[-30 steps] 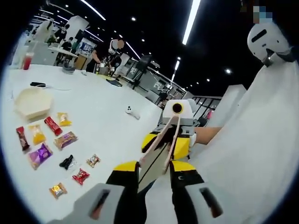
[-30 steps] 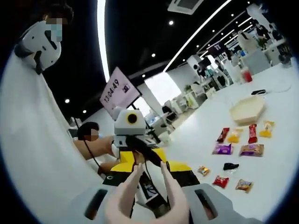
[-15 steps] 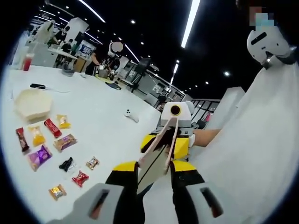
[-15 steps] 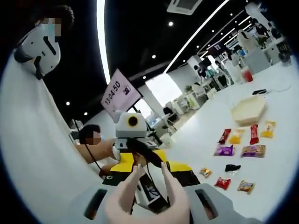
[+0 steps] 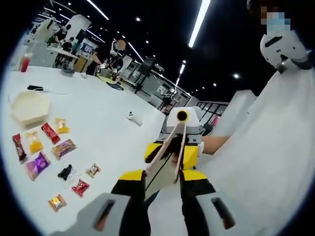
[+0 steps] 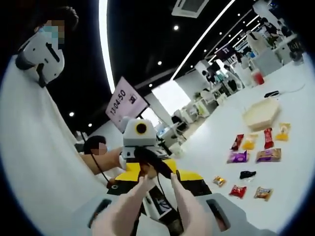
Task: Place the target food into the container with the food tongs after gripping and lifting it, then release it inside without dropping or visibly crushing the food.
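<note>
A big white table (image 5: 98, 128) holds a pale six-sided tray (image 5: 28, 106) and little wrapped snacks (image 5: 49, 157) beside it (red, yellow, purple, black ones).

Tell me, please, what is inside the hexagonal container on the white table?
From the left gripper view, the hexagonal container appears empty, showing a plain pale floor. Its near wall hides part of the inside, so that strip cannot be checked. The wrapped snacks lie outside it on the table.

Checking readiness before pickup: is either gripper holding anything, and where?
The food tongs span from the left gripper to the right gripper, between the jaws of each; firm grip cannot be told.
</note>
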The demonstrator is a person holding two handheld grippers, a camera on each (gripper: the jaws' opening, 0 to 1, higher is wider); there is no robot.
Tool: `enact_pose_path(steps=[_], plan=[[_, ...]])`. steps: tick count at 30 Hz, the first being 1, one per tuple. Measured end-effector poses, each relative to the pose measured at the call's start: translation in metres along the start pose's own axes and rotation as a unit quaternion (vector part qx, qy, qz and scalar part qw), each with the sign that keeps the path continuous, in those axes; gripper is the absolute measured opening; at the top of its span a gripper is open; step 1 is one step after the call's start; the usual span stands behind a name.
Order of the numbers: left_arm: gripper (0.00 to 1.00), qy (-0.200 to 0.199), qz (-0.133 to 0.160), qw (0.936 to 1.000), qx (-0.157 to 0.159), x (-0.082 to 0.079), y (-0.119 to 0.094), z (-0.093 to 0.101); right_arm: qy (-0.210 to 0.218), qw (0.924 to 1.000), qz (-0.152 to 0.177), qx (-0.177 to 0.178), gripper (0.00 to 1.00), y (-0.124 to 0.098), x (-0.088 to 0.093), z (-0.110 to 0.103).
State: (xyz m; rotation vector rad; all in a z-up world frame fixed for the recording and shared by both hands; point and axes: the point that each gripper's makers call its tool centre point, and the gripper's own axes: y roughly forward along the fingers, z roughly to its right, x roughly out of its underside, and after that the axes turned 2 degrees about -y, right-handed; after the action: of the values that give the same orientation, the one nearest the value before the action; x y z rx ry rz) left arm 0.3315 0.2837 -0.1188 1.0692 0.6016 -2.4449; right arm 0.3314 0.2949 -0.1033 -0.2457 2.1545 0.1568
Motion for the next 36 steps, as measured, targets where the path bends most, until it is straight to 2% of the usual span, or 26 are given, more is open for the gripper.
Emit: enact_pose_path(steps=[3, 19, 23, 27, 30, 36], plan=[[0.25, -0.003, -0.006, 1.0000, 0.003, 0.003, 0.001, -0.001, -0.001, 1.0000, -0.003, 0.000, 0.27, 0.002, 0.000, 0.001], [0.27, -0.014, 0.004, 0.9999, 0.001, 0.000, -0.004, -0.001, 0.016, 0.9999, -0.003, -0.004, 0.27, 0.007, -0.001, 0.001], [0.27, -0.020, 0.024, 0.9995, -0.004, 0.000, -0.005, -0.003, 0.023, 0.9997, -0.003, 0.001, 0.26, 0.009, -0.001, 0.003], [0.28, -0.030, 0.064, 0.9975, 0.001, -0.010, -0.007, 0.001, 0.052, 0.9982, 0.031, 0.001, 0.25, 0.005, -0.011, 0.004], [0.31, -0.035, 0.077, 0.9964, 0.003, -0.014, -0.007, 0.003, 0.055, 0.9979, 0.035, 0.003, 0.25, 0.004, -0.014, 0.006], [0.39, -0.042, 0.091, 0.9950, -0.001, -0.018, -0.007, 0.003, 0.015, 0.9994, 0.026, 0.015, 0.26, 0.007, -0.019, 0.009]])
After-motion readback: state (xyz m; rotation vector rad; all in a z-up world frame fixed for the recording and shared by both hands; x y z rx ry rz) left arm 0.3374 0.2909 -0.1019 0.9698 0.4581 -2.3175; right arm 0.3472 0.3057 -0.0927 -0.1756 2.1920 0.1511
